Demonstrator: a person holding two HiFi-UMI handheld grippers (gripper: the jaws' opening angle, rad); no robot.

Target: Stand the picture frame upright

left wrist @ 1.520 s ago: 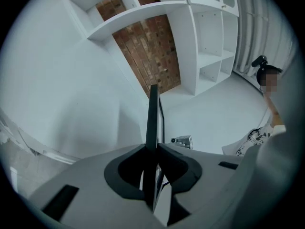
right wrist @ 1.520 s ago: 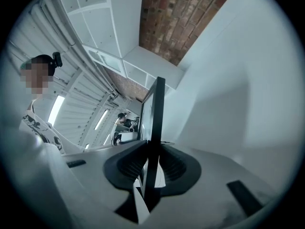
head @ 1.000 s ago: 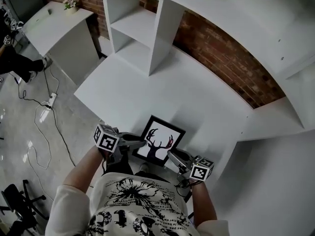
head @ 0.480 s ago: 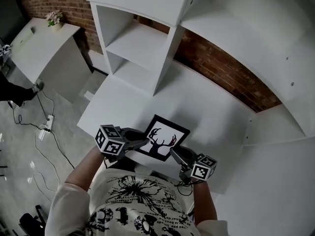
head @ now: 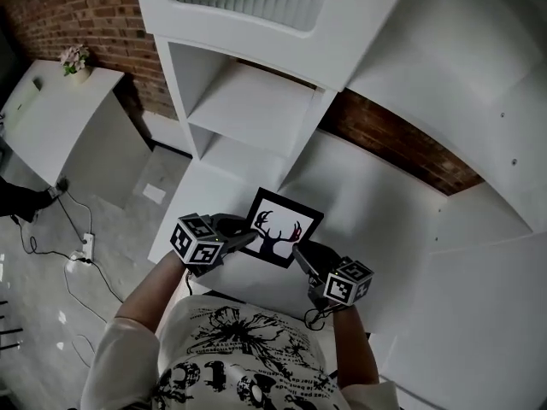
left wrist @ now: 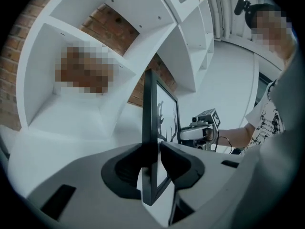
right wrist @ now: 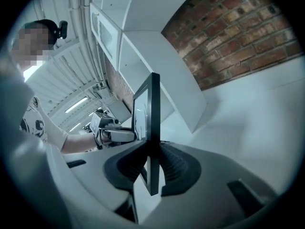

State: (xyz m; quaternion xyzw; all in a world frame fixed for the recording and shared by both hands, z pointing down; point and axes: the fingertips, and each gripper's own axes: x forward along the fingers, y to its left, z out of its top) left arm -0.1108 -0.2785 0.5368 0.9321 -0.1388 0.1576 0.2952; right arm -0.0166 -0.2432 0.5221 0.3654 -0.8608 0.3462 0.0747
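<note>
The picture frame (head: pixel 280 229), black-edged with a deer-head silhouette, hangs tilted above the near edge of the white desk (head: pixel 376 203). My left gripper (head: pixel 248 239) holds its left edge and my right gripper (head: pixel 299 253) its lower right corner. In the left gripper view the frame (left wrist: pixel 159 123) stands edge-on between the jaws of the left gripper (left wrist: pixel 151 149); these jaws have just been opening, with the frame still against the pads. In the right gripper view the frame (right wrist: pixel 145 113) is clamped in the right gripper (right wrist: pixel 152 149). The left gripper (right wrist: pixel 112 132) shows beyond it.
A tall white shelf unit (head: pixel 256 101) rises at the desk's far left against a brick wall (head: pixel 402 148). A lower white side table (head: pixel 60 109) with a flower pot (head: pixel 75 60) stands at the left. Cables (head: pixel 77 246) lie on the floor.
Both grippers have carried the frame forward, away from the person's body and over the desk towards the shelf unit. The frame has tipped more upright.
</note>
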